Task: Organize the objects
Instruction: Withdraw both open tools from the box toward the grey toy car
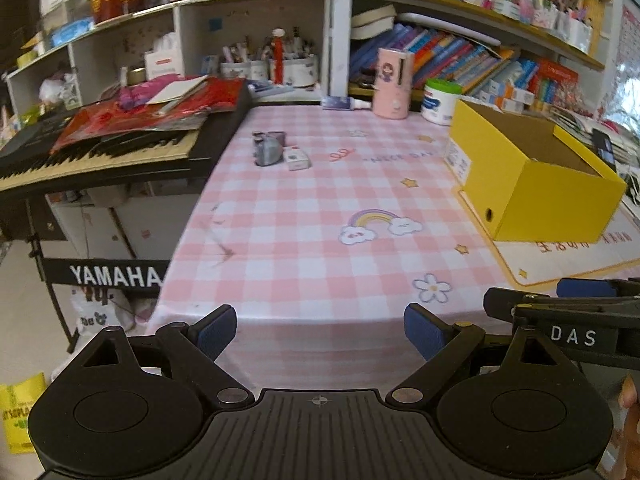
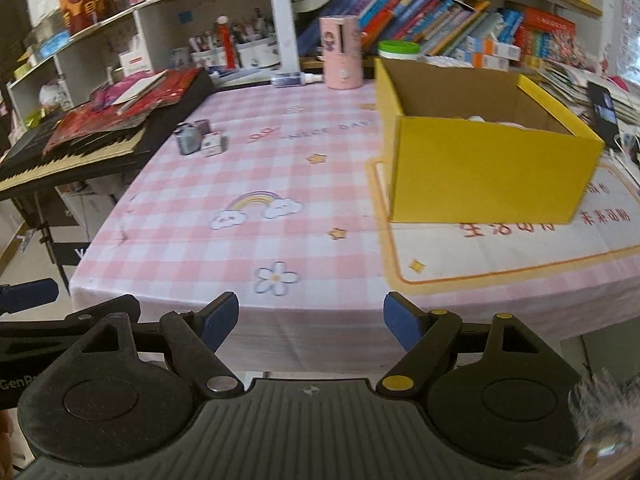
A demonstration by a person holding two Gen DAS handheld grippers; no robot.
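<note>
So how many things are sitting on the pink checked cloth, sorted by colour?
Yellow: 1, the box
Pink: 1, the tall container
Grey: 1, the small grey object
White: 2, the small carton and the green-lidded tub
Total: 5

A Yamaha keyboard (image 1: 100, 152) piled with red papers (image 1: 152, 110) stands left of the surface, with crowded bookshelves (image 1: 480, 52) and pen cups (image 1: 272, 66) behind.
</note>
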